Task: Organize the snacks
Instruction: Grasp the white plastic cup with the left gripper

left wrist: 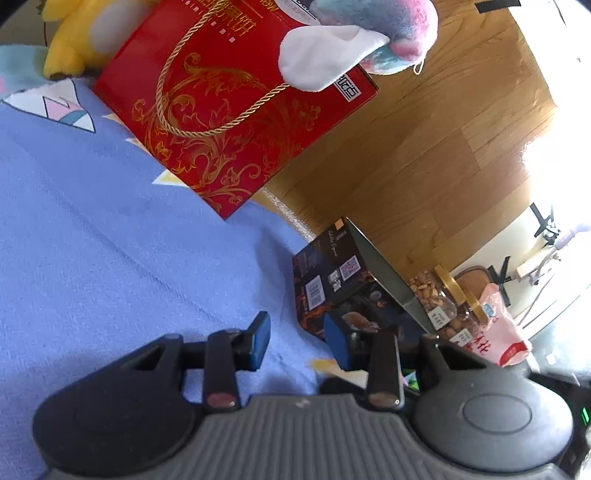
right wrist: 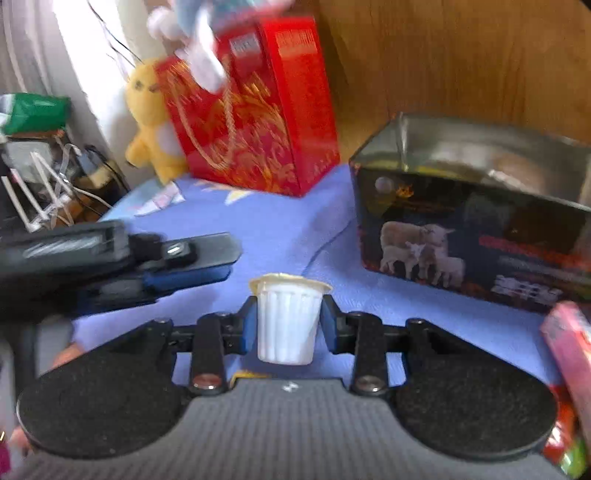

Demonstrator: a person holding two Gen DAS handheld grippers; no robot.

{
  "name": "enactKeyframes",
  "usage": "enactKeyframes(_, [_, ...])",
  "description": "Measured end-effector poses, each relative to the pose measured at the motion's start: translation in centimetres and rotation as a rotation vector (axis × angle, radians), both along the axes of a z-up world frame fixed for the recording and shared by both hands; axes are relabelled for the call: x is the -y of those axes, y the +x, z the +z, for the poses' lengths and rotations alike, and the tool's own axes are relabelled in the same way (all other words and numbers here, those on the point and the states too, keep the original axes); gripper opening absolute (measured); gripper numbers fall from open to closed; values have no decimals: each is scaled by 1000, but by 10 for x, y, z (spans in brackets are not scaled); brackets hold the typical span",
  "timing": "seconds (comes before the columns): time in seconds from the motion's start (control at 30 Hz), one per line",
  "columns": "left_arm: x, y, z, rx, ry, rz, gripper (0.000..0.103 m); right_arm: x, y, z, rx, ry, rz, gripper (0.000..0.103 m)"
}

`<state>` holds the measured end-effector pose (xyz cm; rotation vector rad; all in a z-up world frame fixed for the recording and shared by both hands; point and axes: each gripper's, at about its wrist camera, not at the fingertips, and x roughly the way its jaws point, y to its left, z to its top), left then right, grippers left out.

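Observation:
A small white ribbed jelly cup [right wrist: 286, 321] with a cream lid stands upright between the blue pads of my right gripper [right wrist: 289, 314], which is shut on its sides just above the blue sheet [right wrist: 280, 221]. To its right is an open black box [right wrist: 461, 229] printed with sheep, also seen in the left wrist view as the black box [left wrist: 332, 280]. My left gripper [left wrist: 297, 330] is open over the sheet with nothing between its fingers. It shows blurred at the left of the right wrist view as the left gripper [right wrist: 192, 262].
A red gift box [left wrist: 229, 110] with a gold cord leans at the back, with a yellow plush [left wrist: 70, 40] and a pastel plush [left wrist: 373, 33] by it. A jar of nuts [left wrist: 439, 299] and a pink bag [left wrist: 498, 332] sit beyond the black box. A red-pink pack [right wrist: 569, 350] lies at right.

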<state>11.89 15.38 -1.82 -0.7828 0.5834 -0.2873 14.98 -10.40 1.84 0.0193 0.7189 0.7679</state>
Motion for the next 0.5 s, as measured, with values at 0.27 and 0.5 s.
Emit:
enactKeyframes(0.27, [36,-4,6,59,21,-218,38,63,-86,5,184,-26,-75,38])
enactKeyframes(0.5, [79,-46,17,72,1,-377,41,76,-115,-3,251,-36,-45,39])
